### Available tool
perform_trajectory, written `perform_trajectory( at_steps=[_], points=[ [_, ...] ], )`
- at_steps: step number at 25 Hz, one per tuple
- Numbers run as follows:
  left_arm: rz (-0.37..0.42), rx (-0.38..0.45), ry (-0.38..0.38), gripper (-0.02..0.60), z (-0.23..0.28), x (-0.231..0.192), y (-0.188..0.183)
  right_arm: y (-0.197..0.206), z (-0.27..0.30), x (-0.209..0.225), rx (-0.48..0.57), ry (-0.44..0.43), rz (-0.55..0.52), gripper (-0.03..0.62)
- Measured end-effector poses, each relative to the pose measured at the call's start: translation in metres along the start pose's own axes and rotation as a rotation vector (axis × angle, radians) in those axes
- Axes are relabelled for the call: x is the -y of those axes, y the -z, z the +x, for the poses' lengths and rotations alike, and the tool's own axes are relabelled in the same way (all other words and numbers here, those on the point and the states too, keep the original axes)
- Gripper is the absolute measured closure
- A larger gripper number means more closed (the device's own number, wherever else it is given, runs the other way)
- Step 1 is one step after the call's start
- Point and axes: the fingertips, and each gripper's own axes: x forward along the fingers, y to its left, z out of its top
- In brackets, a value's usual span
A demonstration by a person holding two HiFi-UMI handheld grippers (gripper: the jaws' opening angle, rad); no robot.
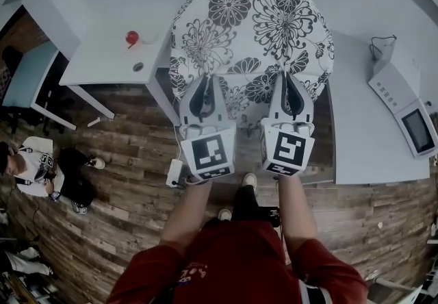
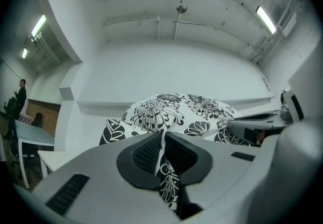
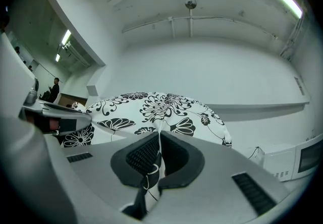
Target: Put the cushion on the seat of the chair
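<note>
The round flowered cushion (image 1: 253, 29) sits out in front of the person, over the gap between 2 white tabletops (image 1: 109, 56). Both hand-held grippers hold its near edge. No chair seat can be made out. If one stands there, the cushion hides it, so the pictures do not settle whether the cushion hangs free or already bears on something beneath.

The step in hand looks like a 2-point carry or placement of a soft, floppy thing. Doing it well would mean keeping the 2 pinches level and the same distance apart, so the fabric neither sags in the middle nor twists. The cushion should stay flat and centred over the seat. Neither pinch should let go until the seat takes the full weight, since a thin fold of cover could slip free or let the far side droop.

The left hand-held gripper (image 1: 203, 94) has its jaws pressed almost together on a fold of the cushion's cover. In its own view a strip of patterned cloth runs down between the dark pads (image 2: 146, 155). The right hand-held gripper (image 1: 295, 94) does the same, its jaws nipped on a narrow pleat of cover with the cushion's bulk rising just beyond. Neither gripper touches the tabletops.
</note>
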Motion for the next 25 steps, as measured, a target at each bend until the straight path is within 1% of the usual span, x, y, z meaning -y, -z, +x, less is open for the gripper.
perform_trajectory(
  at_steps=[2,5,12,17,21,25],
  points=[
    [-0.015,0.039,0.012,0.540,0.0032,0.0018,0.0019,0.0006,0.0011,0.0022,0.024,0.013,-0.023,0.565],
    [-0.028,0.044,0.029,0.540,-0.0004,0.0046,0.0079,0.0018,-0.0029,0.0032,0.027,0.019,-0.034,0.565],
    [0.000,0.092,0.011,0.540,0.0004,0.0025,0.0068,0.0040,-0.0022,0.0007,0.082,0.011,-0.026,0.565],
    [-0.002,0.086,0.019,0.540,-0.0007,0.0026,0.0062,0.0010,-0.0052,0.0031,0.079,0.028,-0.025,0.565],
    [-0.005,0.073,0.008,0.540,0.0005,0.0020,0.0060,0.0012,-0.0033,0.0026,0.069,0.015,-0.025,0.565],
    [-0.016,0.039,0.006,0.540,-0.0014,0.0035,0.0039,-0.0023,-0.0048,0.0035,0.037,0.007,-0.023,0.565]
  ],
)
